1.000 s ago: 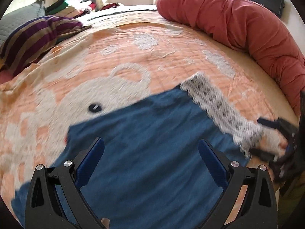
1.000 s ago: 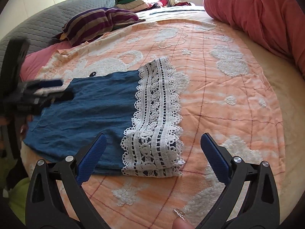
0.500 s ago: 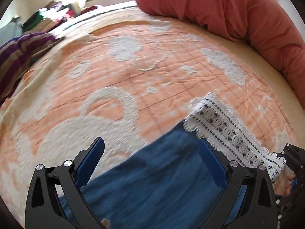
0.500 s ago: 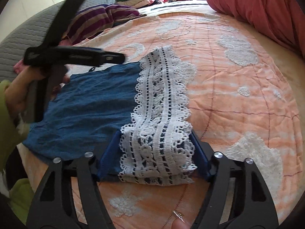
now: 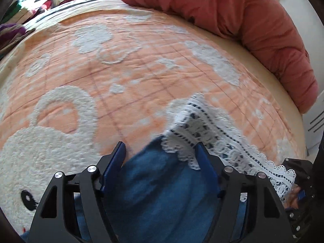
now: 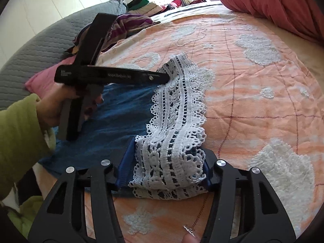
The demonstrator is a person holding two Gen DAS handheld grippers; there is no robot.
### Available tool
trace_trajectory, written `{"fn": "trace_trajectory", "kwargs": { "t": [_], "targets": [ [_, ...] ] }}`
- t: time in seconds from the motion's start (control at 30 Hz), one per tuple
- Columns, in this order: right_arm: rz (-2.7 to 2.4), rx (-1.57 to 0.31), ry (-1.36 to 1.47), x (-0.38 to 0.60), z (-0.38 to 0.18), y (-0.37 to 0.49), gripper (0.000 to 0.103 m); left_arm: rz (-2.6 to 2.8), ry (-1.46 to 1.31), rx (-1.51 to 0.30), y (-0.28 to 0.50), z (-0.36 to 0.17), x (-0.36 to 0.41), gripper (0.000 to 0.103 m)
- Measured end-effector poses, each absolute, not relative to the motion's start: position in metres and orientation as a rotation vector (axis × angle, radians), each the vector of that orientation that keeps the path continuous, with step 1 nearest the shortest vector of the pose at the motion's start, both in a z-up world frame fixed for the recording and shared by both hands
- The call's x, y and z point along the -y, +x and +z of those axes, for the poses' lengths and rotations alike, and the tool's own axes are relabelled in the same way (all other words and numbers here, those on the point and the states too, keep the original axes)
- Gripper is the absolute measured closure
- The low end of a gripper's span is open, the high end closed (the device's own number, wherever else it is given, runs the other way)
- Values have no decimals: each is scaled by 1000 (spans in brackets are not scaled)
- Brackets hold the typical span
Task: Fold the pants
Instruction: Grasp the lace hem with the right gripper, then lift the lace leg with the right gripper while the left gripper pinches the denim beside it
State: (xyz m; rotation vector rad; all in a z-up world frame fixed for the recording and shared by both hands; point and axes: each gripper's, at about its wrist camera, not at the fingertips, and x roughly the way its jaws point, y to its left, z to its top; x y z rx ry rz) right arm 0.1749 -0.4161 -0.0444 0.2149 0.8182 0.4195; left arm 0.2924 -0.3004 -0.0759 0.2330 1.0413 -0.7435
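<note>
The folded blue pants with a white lace hem lie on the orange bedspread. My right gripper is closed on the near end of the lace hem, which bunches between its blue pads. My left gripper is closed on the far corner of the pants, where blue cloth meets lace. The left gripper also shows in the right wrist view, at the far end of the hem.
A rolled red duvet runs along the far right side of the bed. A striped purple garment and piled clothes lie at the far left. A grey headboard stands to the left.
Both grippers moved onto the lace hem and narrowed from wide open to gripping the cloth, the right at the near end, the left at the far corner.
</note>
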Motion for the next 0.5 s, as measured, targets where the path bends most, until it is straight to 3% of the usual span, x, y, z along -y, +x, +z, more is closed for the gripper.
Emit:
{"fn": "trace_trajectory", "kwargs": {
  "t": [0.23,0.3,0.37,0.47,0.5],
  "targets": [
    [441,-839,268,420,-49,180,55,-657,173,-1124,296,-77,309,61],
    [447,-839,308,423,-50,181,55,-660,186,-1115,293,-76,312,72],
    [448,-838,314,424,-50,182,56,-650,186,-1107,292,-75,312,75],
    [468,-835,309,421,-50,181,80,-623,139,-1116,295,-76,308,80],
    [469,-827,304,420,-48,180,80,-616,133,-1116,296,-74,306,82]
  ]
}}
